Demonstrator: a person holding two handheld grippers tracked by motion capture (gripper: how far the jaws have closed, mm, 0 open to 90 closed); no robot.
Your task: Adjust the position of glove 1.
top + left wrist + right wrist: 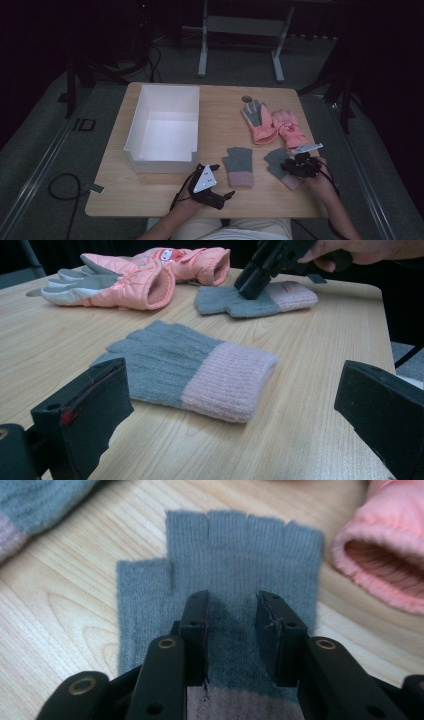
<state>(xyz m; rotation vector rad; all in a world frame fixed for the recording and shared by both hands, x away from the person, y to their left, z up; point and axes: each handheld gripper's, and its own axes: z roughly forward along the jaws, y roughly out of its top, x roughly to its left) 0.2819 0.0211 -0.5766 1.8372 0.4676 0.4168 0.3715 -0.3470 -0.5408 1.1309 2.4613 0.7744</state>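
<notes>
Pinching: right tool, jaws slightly apart astride the grey glove near the tabletop's right edge, likely to lift it
Waiting: left tool, jaws wide apart, facing the second grey glove

Your left gripper is black, with a grey three-cornered plate on top that has small dark dots. A thin black cable trails from it. Your right gripper is black too, with a grey plate and a cable. Up close, its jaws are flat black blocks on black arms with round brass rings and small holes. Your arms are bare. Your trousers are pale.
</notes>
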